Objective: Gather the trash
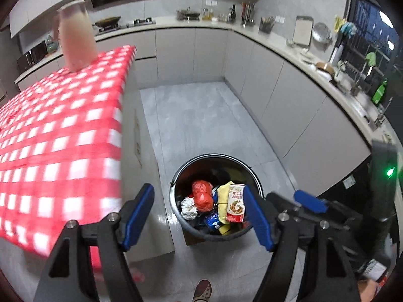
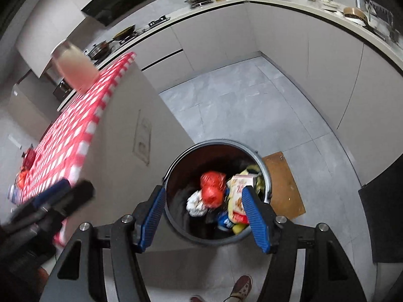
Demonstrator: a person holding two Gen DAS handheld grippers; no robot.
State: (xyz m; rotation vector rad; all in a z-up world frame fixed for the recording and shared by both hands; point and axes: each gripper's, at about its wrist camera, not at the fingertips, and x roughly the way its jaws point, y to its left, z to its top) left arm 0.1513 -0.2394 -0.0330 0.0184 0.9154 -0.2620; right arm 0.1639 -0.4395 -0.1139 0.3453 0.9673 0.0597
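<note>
A round black trash bin stands on the floor beside the table. It holds a red plastic bag, a crumpled foil ball, a white and red carton, a yellow wrapper and a blue can. My left gripper hangs open above the bin with nothing between its blue pads. My right gripper is open over the same bin, also empty. One of the right gripper's fingers shows at the right of the left wrist view. The left gripper appears blurred at the left of the right wrist view.
A table with a red checked cloth sits left of the bin, carrying a pinkish pitcher. Small red items lie on the cloth. A brown board lies under the bin. Cabinets line the back and right. A shoe is below.
</note>
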